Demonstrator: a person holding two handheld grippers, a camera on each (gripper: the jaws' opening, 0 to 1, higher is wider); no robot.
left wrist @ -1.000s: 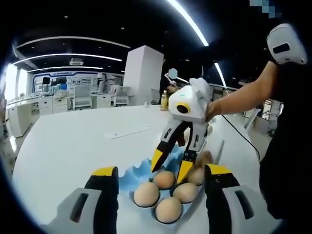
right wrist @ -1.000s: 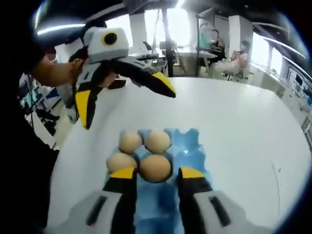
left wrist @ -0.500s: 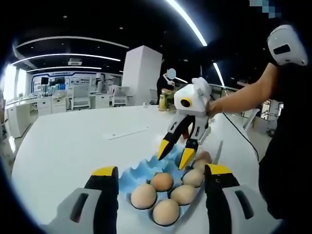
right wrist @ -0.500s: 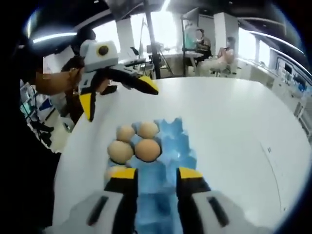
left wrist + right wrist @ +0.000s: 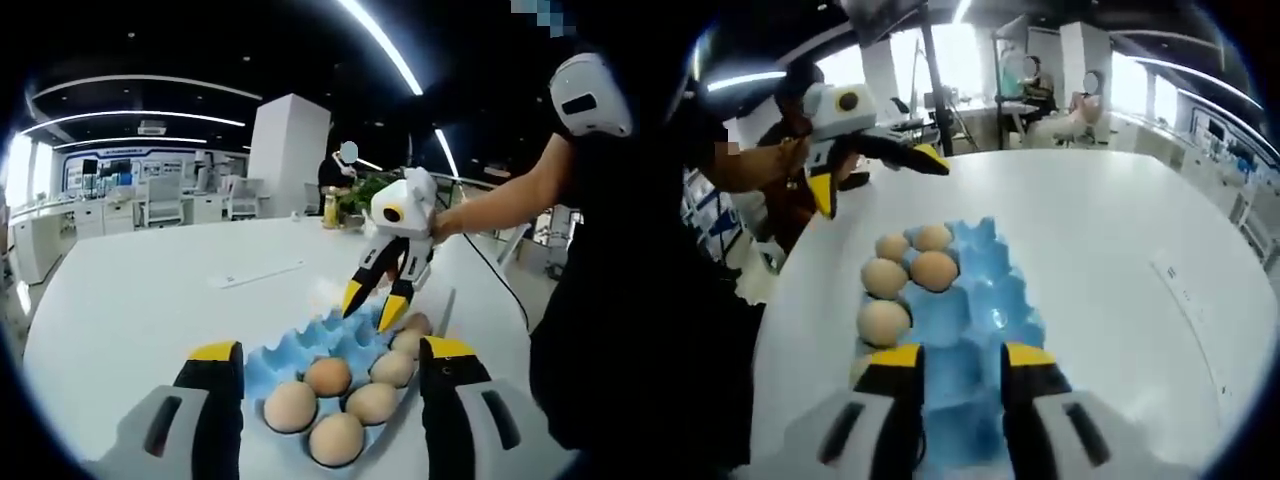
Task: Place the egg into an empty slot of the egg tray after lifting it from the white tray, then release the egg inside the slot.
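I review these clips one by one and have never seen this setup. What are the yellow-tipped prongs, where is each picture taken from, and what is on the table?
There is no robot arm here: a person holds a hand-operated gripper in each hand, and each gripper carries a fisheye camera looking along its own two fingers. In the left gripper view, the left gripper rises from the bottom, open and holding nothing; the right gripper comes in above the tray, held by the person's hand, also open and holding nothing. In the right gripper view it is reversed: the right gripper is at the bottom, the left gripper at upper left. On the white table lies a blue egg tray with several brown eggs in its slots and other slots vacant.
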